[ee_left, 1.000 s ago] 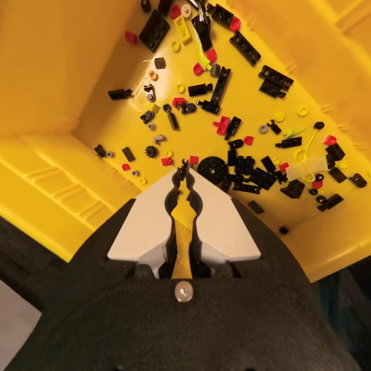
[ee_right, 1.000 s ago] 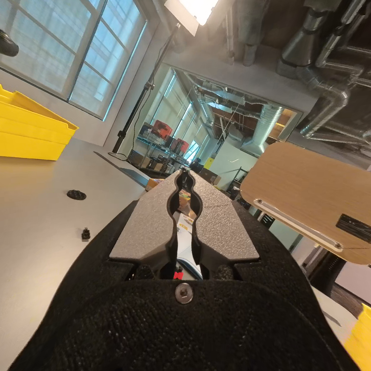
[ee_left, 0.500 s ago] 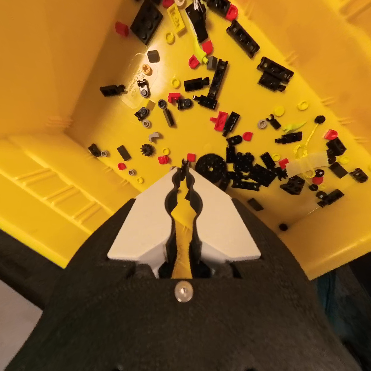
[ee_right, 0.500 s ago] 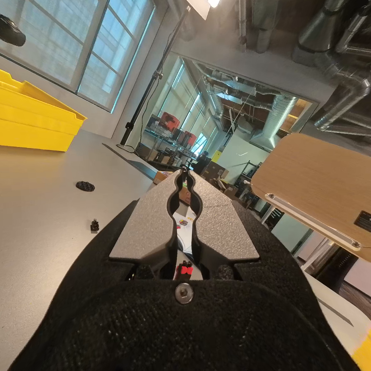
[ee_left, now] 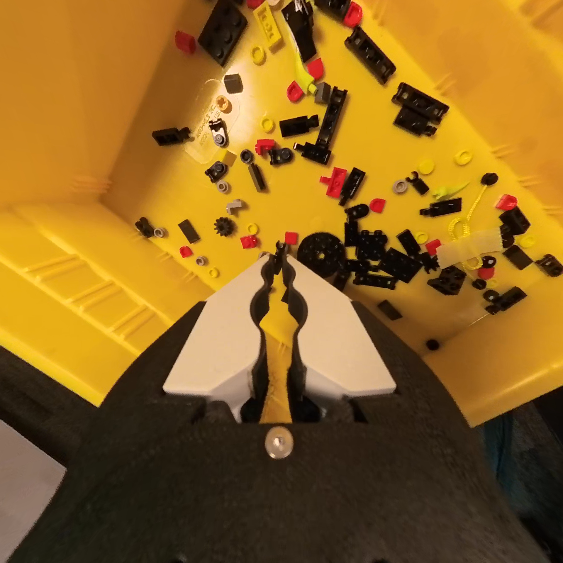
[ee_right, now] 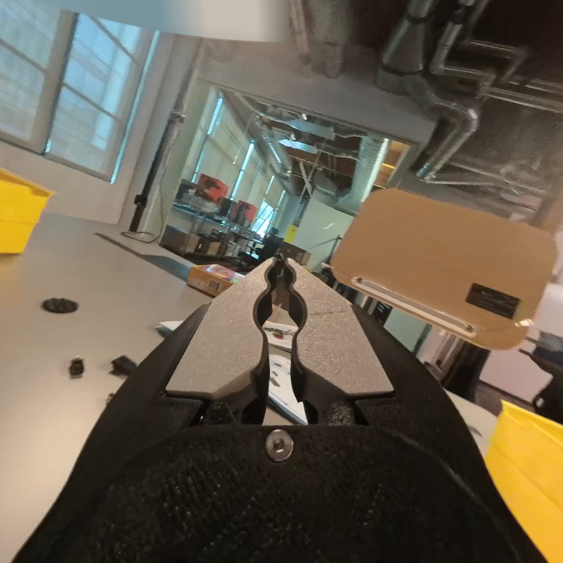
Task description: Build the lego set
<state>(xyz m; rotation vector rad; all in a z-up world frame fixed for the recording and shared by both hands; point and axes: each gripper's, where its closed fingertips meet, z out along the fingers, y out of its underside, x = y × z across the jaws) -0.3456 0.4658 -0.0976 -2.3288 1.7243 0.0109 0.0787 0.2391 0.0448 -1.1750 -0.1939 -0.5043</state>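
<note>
My left gripper (ee_left: 279, 255) hangs over a yellow bin (ee_left: 76, 91) whose floor is strewn with several small black, red, yellow and grey lego pieces. It is shut on a small black clip piece (ee_left: 278, 248) that sticks out of its tips. A round black disc (ee_left: 321, 254) and a red square tile (ee_left: 291, 237) lie just beyond the tips. My right gripper (ee_right: 279, 260) is shut above a grey table (ee_right: 91, 274); I see nothing held in it.
On the table lie a black round piece (ee_right: 59, 304), two small black pieces (ee_right: 76, 365) (ee_right: 122, 362), an instruction booklet (ee_right: 280, 335) and an orange box (ee_right: 213, 275). Yellow bins stand at the left (ee_right: 18, 219) and right (ee_right: 524, 472). A wooden board (ee_right: 441, 268) juts in at right.
The left gripper has barely moved and keeps the black piece. The right wrist view has swung and tilted down, so the left bin slid out and a second black piece came into view.
</note>
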